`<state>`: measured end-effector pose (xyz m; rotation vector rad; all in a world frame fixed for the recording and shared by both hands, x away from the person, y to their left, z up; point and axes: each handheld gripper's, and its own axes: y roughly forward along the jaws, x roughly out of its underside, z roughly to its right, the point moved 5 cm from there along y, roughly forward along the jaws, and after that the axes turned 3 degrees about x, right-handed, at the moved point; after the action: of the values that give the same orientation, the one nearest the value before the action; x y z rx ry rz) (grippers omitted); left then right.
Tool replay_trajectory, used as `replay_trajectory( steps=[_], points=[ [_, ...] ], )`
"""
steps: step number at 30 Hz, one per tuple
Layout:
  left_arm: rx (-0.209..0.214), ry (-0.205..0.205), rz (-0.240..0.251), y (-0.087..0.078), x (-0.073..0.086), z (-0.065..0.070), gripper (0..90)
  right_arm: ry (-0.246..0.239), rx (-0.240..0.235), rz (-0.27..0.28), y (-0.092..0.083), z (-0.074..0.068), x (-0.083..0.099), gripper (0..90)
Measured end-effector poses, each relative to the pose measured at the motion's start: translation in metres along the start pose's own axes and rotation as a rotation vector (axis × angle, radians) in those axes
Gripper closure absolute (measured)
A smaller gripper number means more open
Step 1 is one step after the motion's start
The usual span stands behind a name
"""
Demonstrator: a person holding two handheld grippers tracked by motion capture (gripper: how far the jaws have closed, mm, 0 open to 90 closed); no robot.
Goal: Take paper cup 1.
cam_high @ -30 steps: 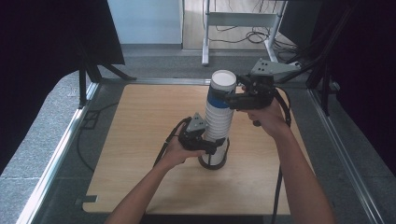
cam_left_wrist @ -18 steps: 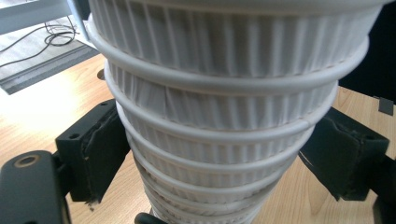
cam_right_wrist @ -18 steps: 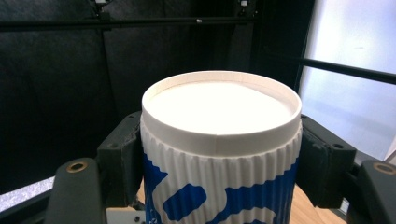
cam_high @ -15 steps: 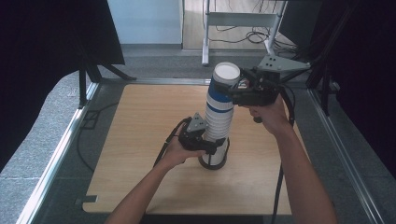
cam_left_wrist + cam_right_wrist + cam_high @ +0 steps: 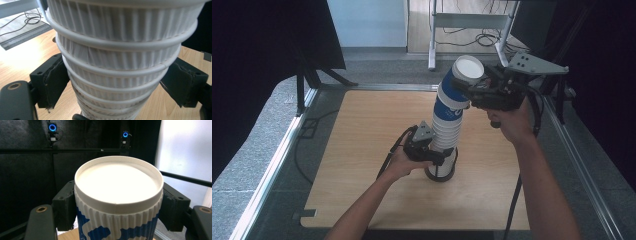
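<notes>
A tall stack of upturned ribbed paper cups (image 5: 446, 127), white with blue print, stands on the wooden table (image 5: 362, 130) and leans to the right near its top. My left gripper (image 5: 439, 159) is shut on the stack's lower cups (image 5: 120, 62), its black pads (image 5: 53, 80) pressed against both sides just above the table. High over the table, my right gripper (image 5: 468, 89) is shut on the top cup (image 5: 466, 74). In the right gripper view the top cup's white base (image 5: 117, 185) sits between the pads (image 5: 66, 205).
Metal rails (image 5: 287, 145) run along the table's left and right edges. A black stand (image 5: 304, 75) is at the back left, and a metal frame (image 5: 472, 20) with cables on the floor stands behind. Dark curtains hang on both sides.
My right gripper has risen and shifted right with the top cup, so the upper stack now leans and stretches. The left gripper has stayed at the base.
</notes>
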<state>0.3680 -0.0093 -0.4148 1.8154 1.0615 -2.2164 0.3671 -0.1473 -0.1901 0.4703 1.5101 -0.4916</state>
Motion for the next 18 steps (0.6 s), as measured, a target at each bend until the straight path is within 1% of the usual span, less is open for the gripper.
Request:
replay_trajectory(
  steps=[2, 3, 4, 5, 6, 7, 8, 9, 14, 16, 17, 18],
  points=[
    [-0.001, 0.0, -0.001, 0.0, 0.0, 0.0, 12.9, -0.004, 0.004, 0.018, -0.006, -0.001, -0.007, 27.9],
    [-0.001, 0.0, -0.001, 0.0, 0.0, 0.0, 12.9, -0.004, 0.004, 0.018, -0.006, -0.001, -0.007, 27.9],
    [-0.001, 0.0, -0.001, 0.0, 0.0, 0.0, 12.9, -0.006, 0.003, 0.035, -0.011, -0.001, -0.011, 27.9],
    [-0.001, 0.0, -0.001, 0.0, 0.0, 0.0, 12.9, -0.006, 0.003, 0.035, -0.011, -0.001, -0.011, 27.9],
    [-0.002, 0.0, -0.001, 0.0, 0.0, 0.0, 12.9, -0.01, 0.006, 0.048, -0.017, 0.0, -0.014, 27.9],
    [-0.002, 0.0, -0.001, 0.0, 0.0, 0.0, 12.9, -0.01, 0.006, 0.048, -0.017, 0.0, -0.014, 27.9],
    [-0.003, 0.001, 0.0, 0.0, 0.0, 0.0, 12.9, -0.011, 0.012, 0.065, -0.023, 0.002, -0.016, 28.0],
    [-0.003, 0.001, 0.0, 0.0, 0.0, 0.0, 12.9, -0.011, 0.012, 0.065, -0.023, 0.002, -0.016, 28.0],
    [-0.003, 0.005, 0.008, 0.0, 0.001, 0.0, 12.9, -0.005, 0.016, 0.098, -0.039, 0.008, -0.019, 28.1],
    [-0.002, 0.005, 0.009, 0.0, 0.001, 0.0, 12.9, -0.011, 0.025, 0.091, -0.048, 0.012, -0.017, 28.1],
    [-0.002, 0.005, 0.009, 0.0, 0.001, 0.0, 12.9, -0.011, 0.025, 0.091, -0.048, 0.012, -0.017, 28.1],
    [-0.002, 0.002, 0.011, 0.001, 0.0, 0.0, 12.9, -0.008, 0.032, 0.092, -0.054, 0.014, -0.015, 28.1]
  ],
)
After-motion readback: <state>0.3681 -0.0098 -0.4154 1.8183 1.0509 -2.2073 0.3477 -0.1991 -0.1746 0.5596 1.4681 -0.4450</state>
